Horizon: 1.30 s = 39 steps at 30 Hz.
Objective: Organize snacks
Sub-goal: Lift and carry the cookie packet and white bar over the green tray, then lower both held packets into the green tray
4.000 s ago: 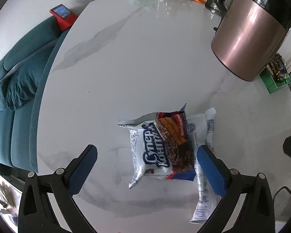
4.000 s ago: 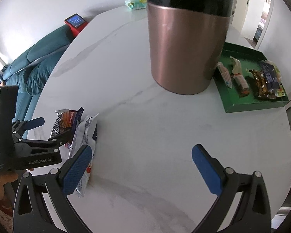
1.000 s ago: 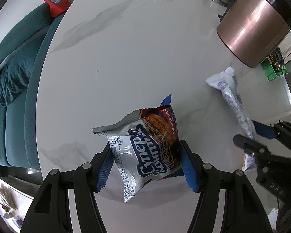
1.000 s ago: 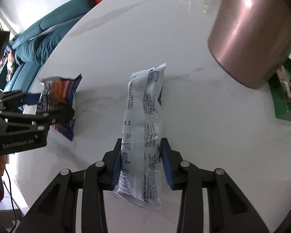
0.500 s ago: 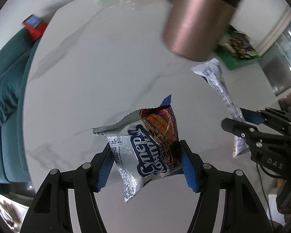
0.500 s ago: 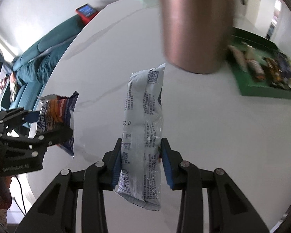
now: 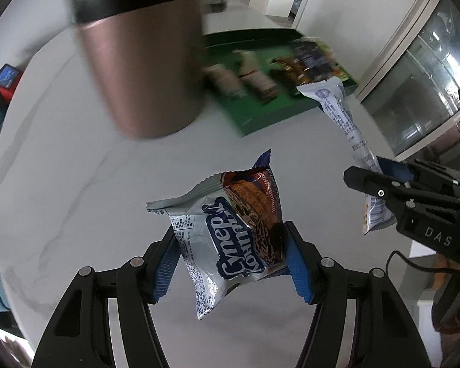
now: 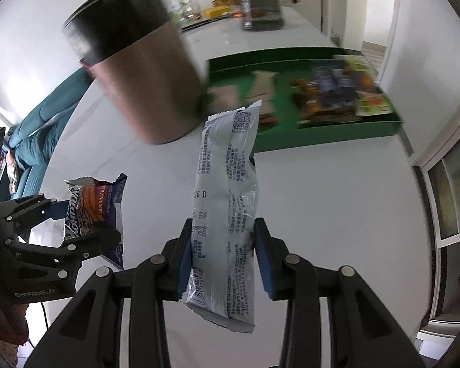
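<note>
— How many packets were held?
— Two: the left claw (image 7: 230, 256) clamped one cookie packet (image 7: 239, 233), the right claw (image 8: 222, 256) one white bar (image 8: 227, 208), both above the surface (image 7: 92, 214) near the green tray (image 8: 322, 135).

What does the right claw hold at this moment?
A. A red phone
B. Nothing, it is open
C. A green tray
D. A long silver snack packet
D: the right claw is shut on the long silver snack packet, which is lifted above the white table.
</note>
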{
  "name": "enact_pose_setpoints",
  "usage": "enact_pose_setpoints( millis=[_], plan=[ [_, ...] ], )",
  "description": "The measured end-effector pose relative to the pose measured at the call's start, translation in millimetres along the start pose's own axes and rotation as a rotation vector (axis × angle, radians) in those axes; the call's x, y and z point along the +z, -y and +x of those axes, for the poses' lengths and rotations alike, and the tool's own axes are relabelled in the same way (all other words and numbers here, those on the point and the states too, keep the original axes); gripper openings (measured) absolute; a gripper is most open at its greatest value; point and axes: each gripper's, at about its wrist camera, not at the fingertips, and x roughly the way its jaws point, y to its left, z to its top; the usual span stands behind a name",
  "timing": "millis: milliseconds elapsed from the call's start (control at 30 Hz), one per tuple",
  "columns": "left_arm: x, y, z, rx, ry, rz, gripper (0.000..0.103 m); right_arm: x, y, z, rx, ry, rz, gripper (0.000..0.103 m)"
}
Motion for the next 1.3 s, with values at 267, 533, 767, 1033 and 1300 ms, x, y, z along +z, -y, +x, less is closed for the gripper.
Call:
enact_pose_setpoints(
  millis=[267,533,767,1033,1300],
  plan=[
    [64.0,49.1,19.7,0.008,0.084,-0.087,0.058,45.6,78.5,-15.1,-0.022,0.035,-0.046,0.016],
    [125.2,53.2,34.6,0.073,0.127,-0.150,0.058,119.3,114.6,-4.7,-0.012,0.041,-0.074,0.016],
    [171.1,32.1,75.3,0.149,0.103,-0.208,0.058,175.6,116.8,42.5,-0.015,-0.045,-0.091,0.016],
    [192.3,13.6,111.4,0.173,0.047,-0.251,0.058,202.3,124.8,96.3,-0.034,-0.149,-0.112,0.016],
    [183.7,4.2,135.0,0.190,-0.006,-0.280,0.058,201.3,131.0,102.0,-0.022,-0.151,-0.131,0.021]
  ],
)
